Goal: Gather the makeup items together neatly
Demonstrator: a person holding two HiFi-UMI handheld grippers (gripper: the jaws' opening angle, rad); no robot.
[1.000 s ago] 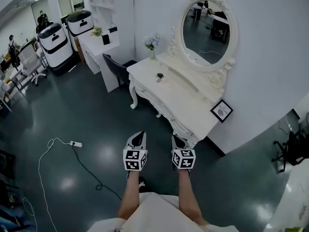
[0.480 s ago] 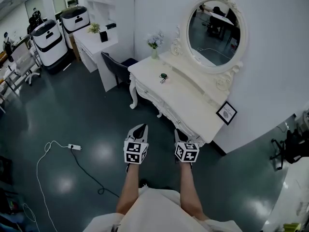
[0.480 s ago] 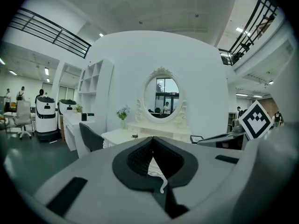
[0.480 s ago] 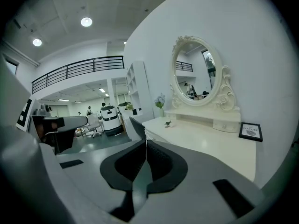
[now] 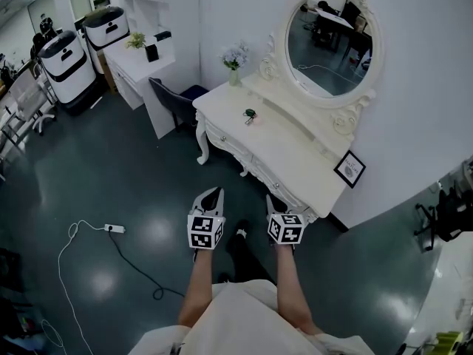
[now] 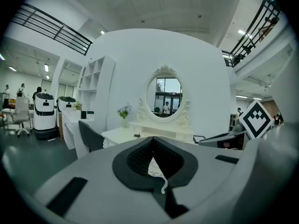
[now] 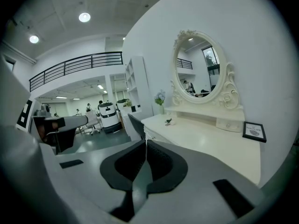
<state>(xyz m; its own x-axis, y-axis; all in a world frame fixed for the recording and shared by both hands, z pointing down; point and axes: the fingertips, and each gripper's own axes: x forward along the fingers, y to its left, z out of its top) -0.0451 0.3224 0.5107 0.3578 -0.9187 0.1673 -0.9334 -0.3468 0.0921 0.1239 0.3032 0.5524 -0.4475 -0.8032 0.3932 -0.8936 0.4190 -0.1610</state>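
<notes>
Open tabletop ahead, walled in at the back

The white tabletop (image 5: 292, 157) is bare along its front. A small dark item (image 5: 250, 115) lies near the far end, with a flower vase (image 5: 234, 59) at the far back corner and a framed picture (image 5: 349, 170) by the wall at the near end. The oval mirror (image 5: 332, 39) and its raised ledge (image 5: 284, 117) block the wall side. A dark chair (image 5: 174, 98) stands beyond the far end, and a cable (image 5: 126, 254) crosses the floor (image 5: 111, 176) on the left.

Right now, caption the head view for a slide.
Person holds the left tool and right tool, both shut, before a white vanity table with an oval mirror.

floor (image 5: 111, 168) dark, glossy | wall (image 5: 429, 65) white | vanity (image 5: 295, 154) white — oval mirror (image 5: 334, 39)
</notes>
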